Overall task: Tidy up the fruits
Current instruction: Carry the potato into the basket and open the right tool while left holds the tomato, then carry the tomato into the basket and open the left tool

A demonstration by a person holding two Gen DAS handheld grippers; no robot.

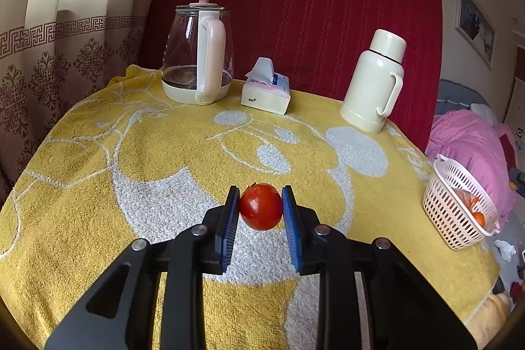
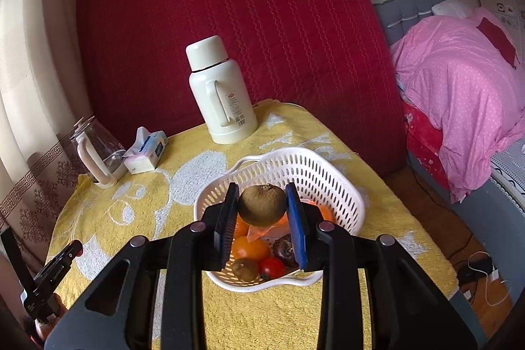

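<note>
— Which one drops first, do you reckon?

— The right tool [image 2: 261,205], I'd say. It's clamped on a brown kiwi [image 2: 261,205] directly above the white basket [image 2: 341,186], so the fruit only has to go straight down. The basket sits at the right edge of the worktop [image 2: 157,195].

— And the other?

— The left tool [image 1: 260,206] pinches a red tomato [image 1: 261,206] over the middle of the yellow towel [image 1: 131,153]; from there the basket [image 1: 443,218] lies well off to the right (a long sideways carry).

— What's already in there?

— Oranges [image 2: 250,248], a tomato, another kiwi, something dark I can't name. The tool's pads cover part of the pile, and the basket's near rim is hidden under the tool, so I can't tell how full it is.
</note>
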